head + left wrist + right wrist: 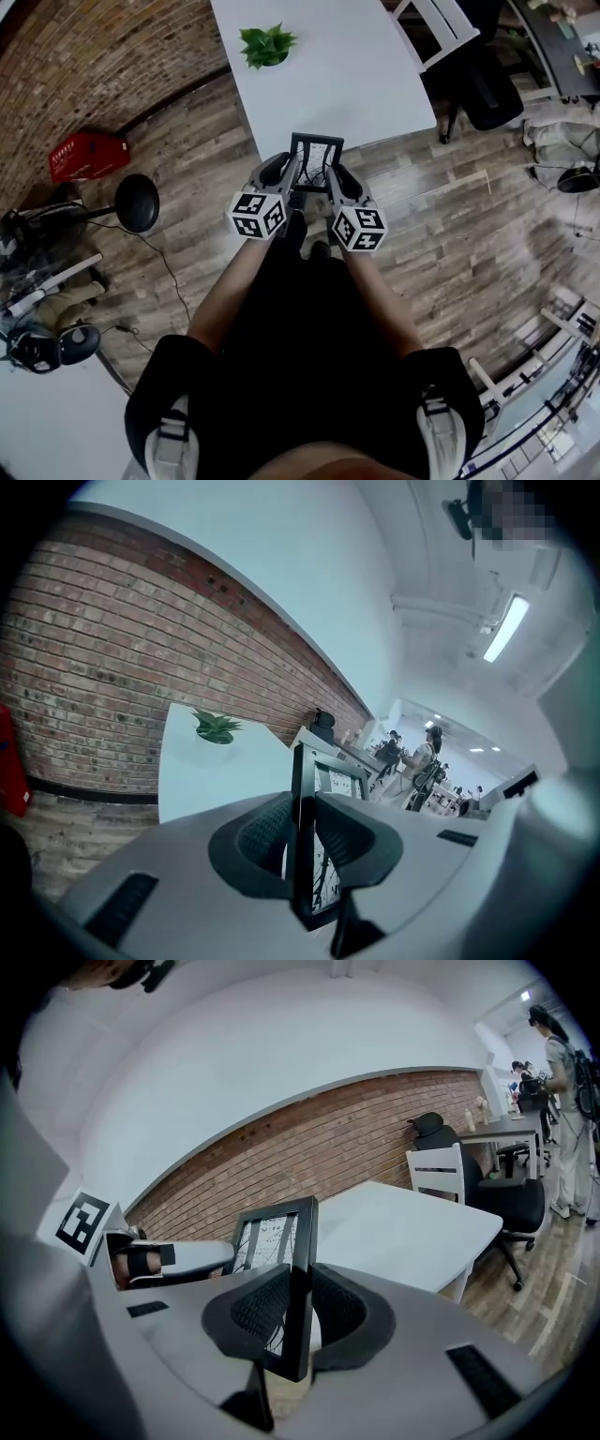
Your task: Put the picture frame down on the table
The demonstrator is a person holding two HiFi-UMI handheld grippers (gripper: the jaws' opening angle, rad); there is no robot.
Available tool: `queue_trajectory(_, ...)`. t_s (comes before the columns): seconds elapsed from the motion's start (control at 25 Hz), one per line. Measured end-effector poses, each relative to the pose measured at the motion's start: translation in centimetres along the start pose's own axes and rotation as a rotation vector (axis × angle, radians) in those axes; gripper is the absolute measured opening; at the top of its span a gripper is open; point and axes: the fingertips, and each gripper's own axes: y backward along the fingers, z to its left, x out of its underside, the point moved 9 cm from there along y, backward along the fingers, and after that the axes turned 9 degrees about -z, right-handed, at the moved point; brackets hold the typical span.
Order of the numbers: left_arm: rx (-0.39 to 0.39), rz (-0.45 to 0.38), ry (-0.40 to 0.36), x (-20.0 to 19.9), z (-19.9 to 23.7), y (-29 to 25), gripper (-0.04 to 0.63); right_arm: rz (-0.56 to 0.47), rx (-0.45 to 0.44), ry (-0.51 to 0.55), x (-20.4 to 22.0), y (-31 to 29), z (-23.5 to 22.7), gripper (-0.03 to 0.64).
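A black picture frame [316,161] hangs upright between both grippers, just short of the near edge of the white table [356,84]. My left gripper [295,176] is shut on the frame's left side, and in the left gripper view the frame's edge [302,832] stands clamped between the dark pads. On the frame's right side my right gripper [330,178] is shut; the right gripper view shows that frame edge [298,1288] pinched between its pads, with the printed picture behind the glass visible.
A small green plant [267,45] in a white pot stands on the far left part of the table. A white chair [437,28] and a black office chair [487,84] stand at the table's right. A black stool [137,202] and red basket [89,154] sit on the wooden floor at left.
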Motion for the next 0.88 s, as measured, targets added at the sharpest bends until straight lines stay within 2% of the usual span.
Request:
queue_trajectory(0.36,0.043,0.037,0.012,-1.4,3.2,-3.3,0.081,-0.005,0.053,-0.014,-0.5,-3.8,-0.1,0.072)
queue_trajectory(0.88,0.079,0.056,0.005,-2.6,5.6,-4.5,0.081,-0.014,0.083,-0.004,-0.6,-6.3,0.8,0.071)
